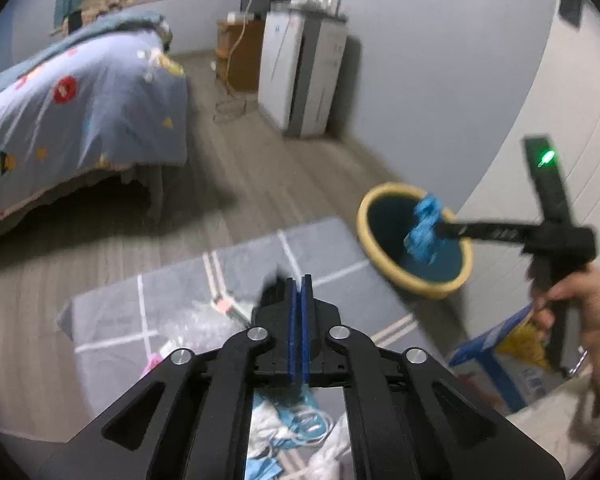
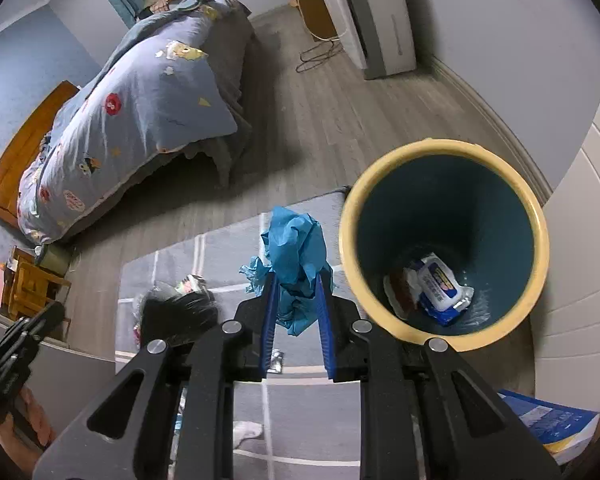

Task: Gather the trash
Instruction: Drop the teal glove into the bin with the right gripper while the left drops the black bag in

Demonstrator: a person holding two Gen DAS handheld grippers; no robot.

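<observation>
The right gripper (image 2: pixel 297 280), clamped on a crumpled blue wrapper (image 2: pixel 296 248), nears the bin (image 2: pixel 388 184) and must carry it over the rim and let go, while the left gripper (image 1: pixel 299 280) has its jaws together on nothing.

Bed (image 2: pixel 140 120) with patterned blue quilt (image 1: pixel 80 92); white cabinet (image 1: pixel 300 76) by wall; grey mat (image 1: pixel 204 300) on wood floor (image 2: pixel 320 120).

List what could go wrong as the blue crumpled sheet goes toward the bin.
In the right wrist view the blue crumpled sheet hangs left of the bin's yellow rim; released now, it may land on the grey mat. The right tool could also knock the rim and tip the bin.
</observation>
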